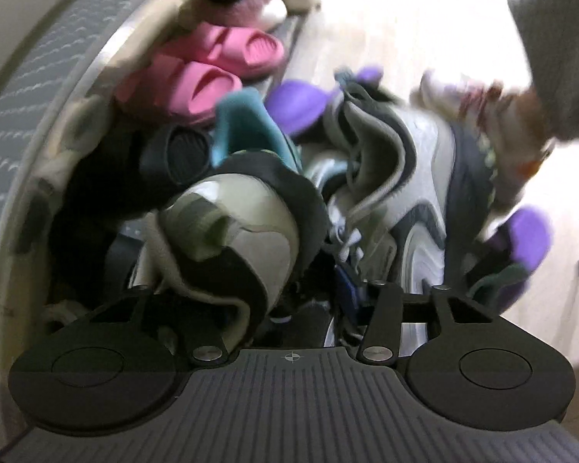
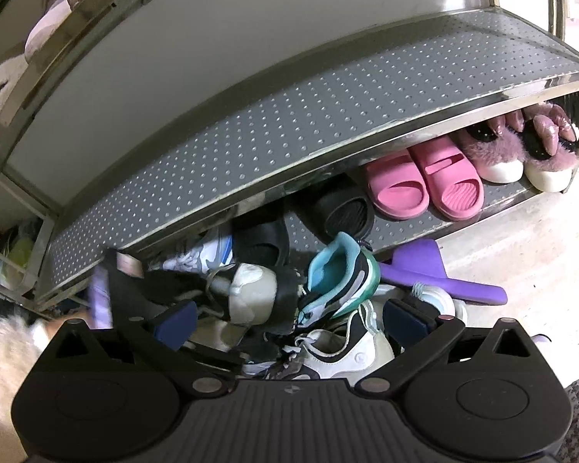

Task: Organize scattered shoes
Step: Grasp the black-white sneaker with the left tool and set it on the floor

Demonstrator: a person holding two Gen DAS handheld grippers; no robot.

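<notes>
Cream leather trimmed in black fills the space at the left gripper: the heel of a cream-and-black sneaker sits between its jaws. The left-wrist view is smeared, so it looks like the pads are on the heel collar, but I cannot tell whether they actually press. The right gripper hangs with its jaws wide apart and nothing in them, above the same pile; one blue pad shows clearly.

To do this grab well, I would bite the firm heel counter rather than a loose tongue or the tangled laces, and lift straight up so the neighbours, a teal-lined sneaker and a grey-and-white trainer, do not drag along.

Outward, the heap lies on pale floor against the foot of a metal shoe rack. Its grey dotted shelf is bare, while the lowest tier already holds pink slides and fluffy purple slippers in tidy pairs. A purple slide lies loose beside the pile.
</notes>
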